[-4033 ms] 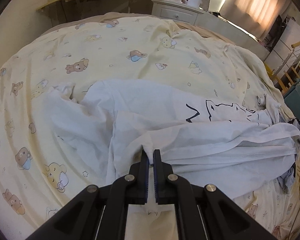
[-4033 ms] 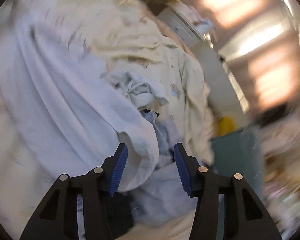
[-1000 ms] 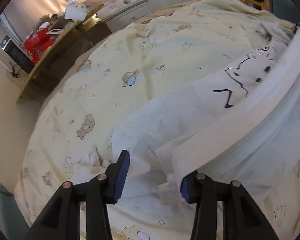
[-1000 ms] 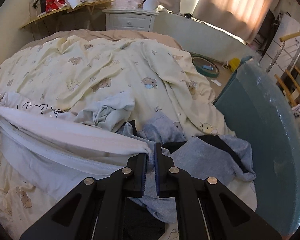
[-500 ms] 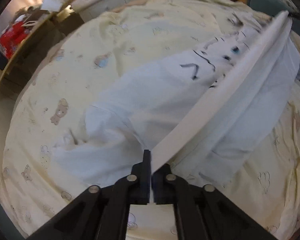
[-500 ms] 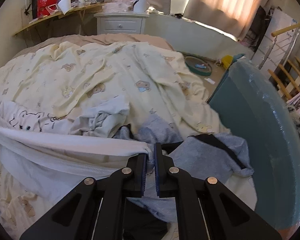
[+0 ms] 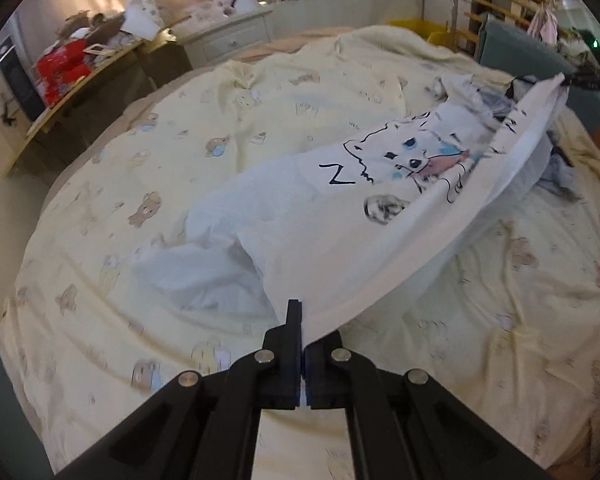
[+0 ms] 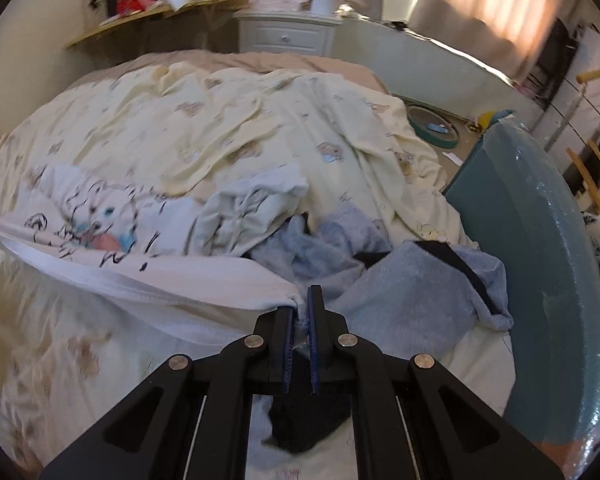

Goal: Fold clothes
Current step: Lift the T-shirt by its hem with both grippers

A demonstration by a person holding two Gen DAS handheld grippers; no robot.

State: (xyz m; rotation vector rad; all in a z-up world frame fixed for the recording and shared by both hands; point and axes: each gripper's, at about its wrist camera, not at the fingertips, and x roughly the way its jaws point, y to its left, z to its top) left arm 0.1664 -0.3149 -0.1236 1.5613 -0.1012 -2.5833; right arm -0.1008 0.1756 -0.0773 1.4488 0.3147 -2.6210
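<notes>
**White printed T-shirt: held at two corners, unfolded**

Item: white T-shirt (image 7: 340,216) with a cartoon animal print, lying across the bed (image 7: 180,128) over the yellow bear-print duvet; one hem edge raised taut between the two claws, the rest resting rumpled on the duvet.
Left claw (image 7: 302,344): pressed together, pinching one end of the hem.
Right claw (image 8: 300,320): nearly closed, pinching the other end.
Adjacent: grey garments (image 8: 412,288) and a pale crumpled garment (image 8: 252,208) heaped just beside the shirt, unsorted.
Progress: early, by judgement; shirt gripped and stretched, no fold yet visible; spreading flat, folding, and the remaining heap all outstanding.
</notes>
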